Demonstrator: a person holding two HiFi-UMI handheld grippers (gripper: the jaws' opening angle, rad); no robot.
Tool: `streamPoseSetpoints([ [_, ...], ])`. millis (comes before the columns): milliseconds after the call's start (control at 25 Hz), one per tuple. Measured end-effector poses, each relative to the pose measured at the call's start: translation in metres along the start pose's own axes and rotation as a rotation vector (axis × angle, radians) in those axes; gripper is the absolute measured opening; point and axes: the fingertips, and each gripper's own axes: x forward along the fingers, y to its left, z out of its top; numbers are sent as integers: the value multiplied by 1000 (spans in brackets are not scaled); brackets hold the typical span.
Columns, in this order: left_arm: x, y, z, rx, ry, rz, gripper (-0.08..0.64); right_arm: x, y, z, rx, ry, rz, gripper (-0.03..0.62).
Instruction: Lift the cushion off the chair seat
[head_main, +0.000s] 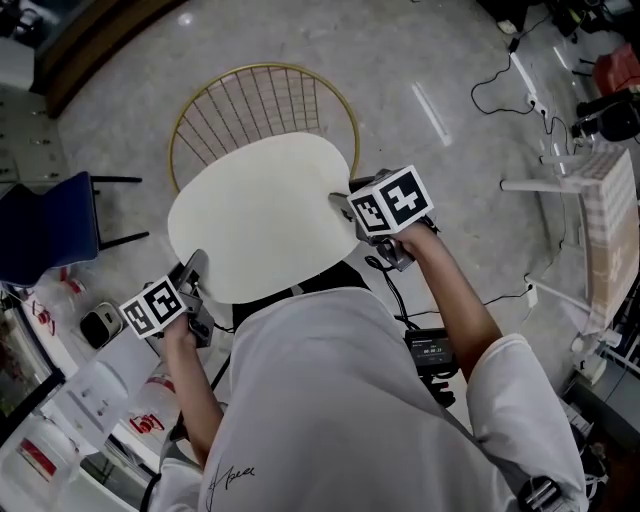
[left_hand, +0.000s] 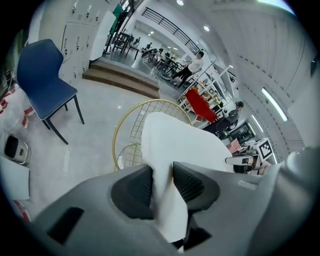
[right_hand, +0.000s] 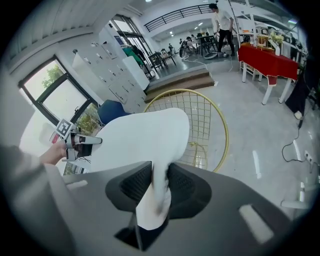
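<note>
White cushion (head_main: 260, 215) is hanging just over the gold wire chair (head_main: 262, 80), with the left hand-held gripper (left_hand: 162, 185) and right hand-held gripper (right_hand: 159, 186) each pinching an opposite edge. Bites are looking shallow, so a sagging edge could be slipping free.

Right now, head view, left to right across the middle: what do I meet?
blue chair → left gripper, clamped on the cushion's left edge → cushion → right gripper, clamped on its right edge → white-framed stand. The gold wire chair is left out because the cushion overlaps it.
</note>
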Motion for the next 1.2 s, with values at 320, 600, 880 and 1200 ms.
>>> streamPoseSetpoints([
  [320,-16,-20,13,51,-46,-15,112,-24,8,8,-7,-55,16,100],
  [600,-25,-31,21,81,-71,-34,112,-38,13,12,-25,-86,29,98],
  [880,-34,-48,33,125,-122,-51,107,-57,18,23,-12,-154,42,85],
  [1200,-37,-54,35,126,-118,-56,103,-59,20,23,-32,-150,63,67],
])
